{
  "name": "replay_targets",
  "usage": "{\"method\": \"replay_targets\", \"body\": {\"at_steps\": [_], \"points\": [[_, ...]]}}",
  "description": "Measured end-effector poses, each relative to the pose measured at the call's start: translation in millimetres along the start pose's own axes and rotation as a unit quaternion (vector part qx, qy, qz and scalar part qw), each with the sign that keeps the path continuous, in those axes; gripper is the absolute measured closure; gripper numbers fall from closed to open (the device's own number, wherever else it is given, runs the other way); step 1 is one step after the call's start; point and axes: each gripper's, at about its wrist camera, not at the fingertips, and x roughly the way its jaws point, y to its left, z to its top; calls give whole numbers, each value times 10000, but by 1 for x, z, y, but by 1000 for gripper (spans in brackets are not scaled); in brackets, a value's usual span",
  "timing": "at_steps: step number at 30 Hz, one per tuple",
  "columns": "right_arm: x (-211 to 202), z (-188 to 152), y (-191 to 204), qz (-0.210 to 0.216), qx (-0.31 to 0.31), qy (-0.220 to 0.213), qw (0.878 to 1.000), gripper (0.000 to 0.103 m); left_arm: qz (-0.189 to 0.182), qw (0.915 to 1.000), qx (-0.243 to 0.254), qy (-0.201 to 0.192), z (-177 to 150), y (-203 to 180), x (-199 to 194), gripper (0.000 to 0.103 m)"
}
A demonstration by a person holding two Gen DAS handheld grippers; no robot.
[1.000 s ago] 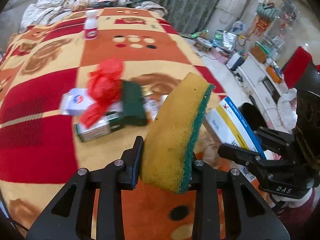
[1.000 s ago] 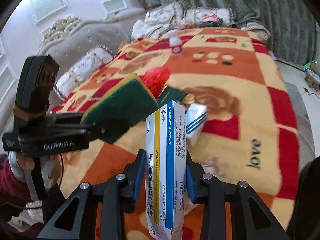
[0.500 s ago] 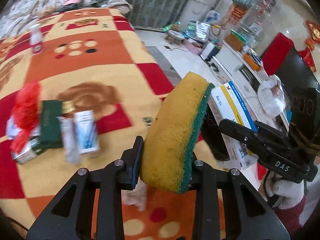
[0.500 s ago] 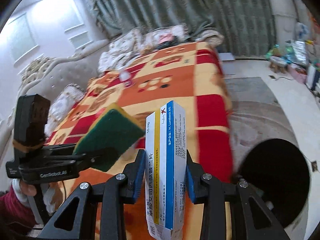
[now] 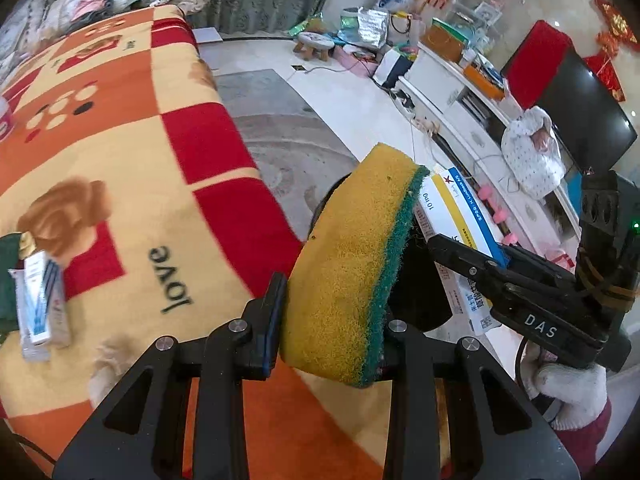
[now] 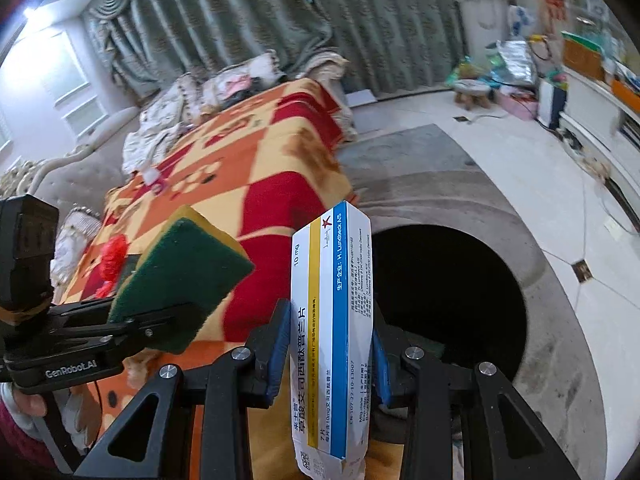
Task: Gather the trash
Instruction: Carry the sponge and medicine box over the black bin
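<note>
Both loads are in hand but not yet dropped — the left gripper (image 5: 332,332) pinches the sponge (image 5: 352,272), the right gripper (image 6: 328,344) pinches the medicine box (image 6: 332,320) beside the dark bin (image 6: 448,292) — while small boxes (image 5: 40,300) and red scraps (image 6: 112,256) lie on the blanket (image 5: 132,168).

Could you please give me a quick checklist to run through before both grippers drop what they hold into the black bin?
1. Left gripper shut on the sponge: ok.
2. Right gripper shut on the medicine box: ok.
3. Black bin mouth unobstructed: ok.
4. Medicine box directly over the bin mouth: cannot tell; it appears near the rim.
5. Sponge over the bin: not ok; from the right wrist view it hangs above the blanket.
6. Grippers apart: ok.
</note>
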Motion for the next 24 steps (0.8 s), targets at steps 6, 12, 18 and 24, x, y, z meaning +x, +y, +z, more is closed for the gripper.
{"method": "replay_targets", "body": {"at_steps": [6, 12, 18, 24], "points": [[7, -5, -27, -172, 220, 82, 9996, 69, -8, 9998, 64, 164, 2, -17, 20, 74], [12, -8, -43, -306, 350, 149, 9988, 68, -118, 9995, 33, 283, 4, -24, 33, 74], [14, -10, -51, -384, 417, 166, 9983, 68, -238, 9991, -34, 337, 7, -33, 42, 73], [16, -9, -56, -449, 504, 152, 9976, 68, -398, 9986, -186, 287, 11, -37, 43, 60]]}}
